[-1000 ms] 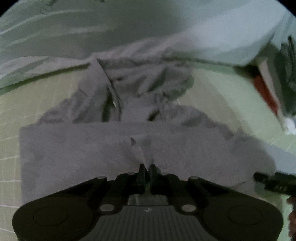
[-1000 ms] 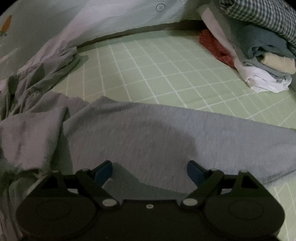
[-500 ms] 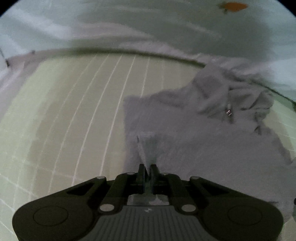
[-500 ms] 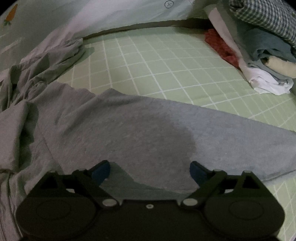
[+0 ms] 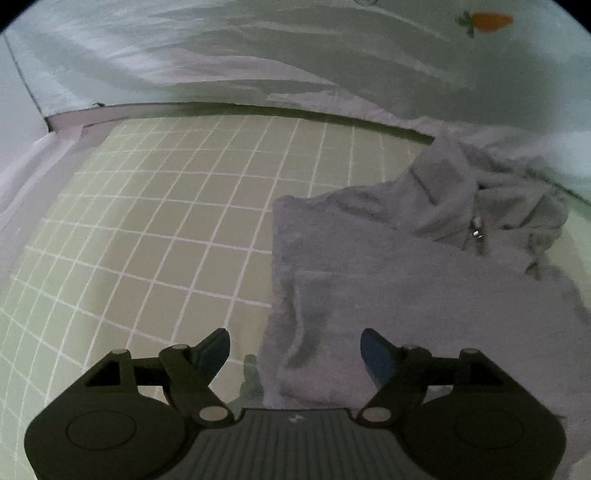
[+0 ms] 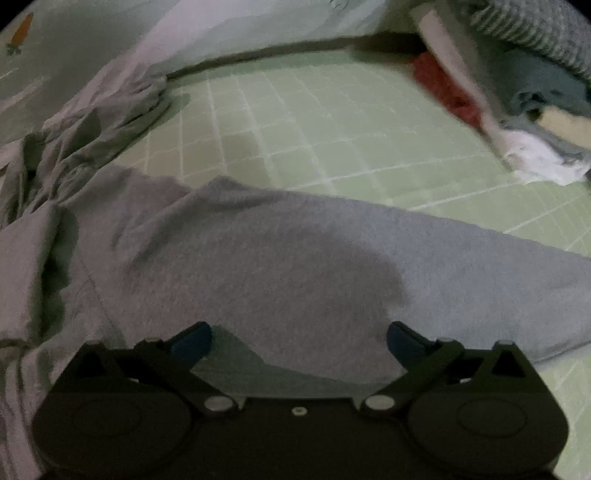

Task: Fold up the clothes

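Observation:
A grey hoodie [image 5: 424,288] lies on the green checked sheet [image 5: 166,229], its hood and zipper bunched at the far right. My left gripper [image 5: 295,350] is open and empty, its jaws spread over the hoodie's folded left edge. In the right wrist view the hoodie [image 6: 295,258] lies spread across the sheet, a sleeve running to the right. My right gripper [image 6: 299,339] is open and empty just above the fabric.
A pale bedcover with a carrot print [image 5: 487,20] lies along the back. A pile of folded clothes [image 6: 535,92] sits at the far right on the sheet [image 6: 314,129]. A bunched grey sleeve [image 6: 103,122] lies at the back left.
My left gripper was shut on a pinch of hoodie fabric and carried it leftward; now it has opened and let the fabric go. My right gripper stayed open and shifted slightly.

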Demonstrator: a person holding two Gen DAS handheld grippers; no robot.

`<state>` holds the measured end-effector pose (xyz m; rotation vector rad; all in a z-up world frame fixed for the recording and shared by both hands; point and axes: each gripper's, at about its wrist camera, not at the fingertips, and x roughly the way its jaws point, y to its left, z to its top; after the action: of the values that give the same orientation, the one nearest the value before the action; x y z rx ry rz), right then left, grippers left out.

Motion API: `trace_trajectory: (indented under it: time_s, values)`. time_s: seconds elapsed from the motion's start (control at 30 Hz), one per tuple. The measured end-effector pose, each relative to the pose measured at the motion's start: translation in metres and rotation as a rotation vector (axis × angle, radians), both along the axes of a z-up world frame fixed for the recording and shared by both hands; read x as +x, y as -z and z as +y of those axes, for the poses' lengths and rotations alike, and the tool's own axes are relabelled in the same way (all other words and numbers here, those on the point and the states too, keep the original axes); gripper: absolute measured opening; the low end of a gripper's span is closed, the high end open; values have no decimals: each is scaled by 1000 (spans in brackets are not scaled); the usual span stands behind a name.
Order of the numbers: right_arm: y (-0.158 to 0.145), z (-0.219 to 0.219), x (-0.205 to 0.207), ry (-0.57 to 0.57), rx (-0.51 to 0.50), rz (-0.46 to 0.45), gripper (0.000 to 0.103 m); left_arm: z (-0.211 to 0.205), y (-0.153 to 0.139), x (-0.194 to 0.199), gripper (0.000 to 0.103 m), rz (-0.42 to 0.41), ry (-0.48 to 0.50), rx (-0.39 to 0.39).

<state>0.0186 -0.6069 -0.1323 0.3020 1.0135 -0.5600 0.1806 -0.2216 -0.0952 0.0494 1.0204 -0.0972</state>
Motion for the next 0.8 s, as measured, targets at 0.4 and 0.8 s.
trace_trajectory:
  time_s: [0.4, 0.8]
  values:
    - [0, -111, -60, 135, -112, -84, 102, -40, -49, -43, 100, -191, 20, 82]
    - [-1, -235, -135, 361, -265, -72, 102, -88, -45, -58, 100, -164, 143, 191]
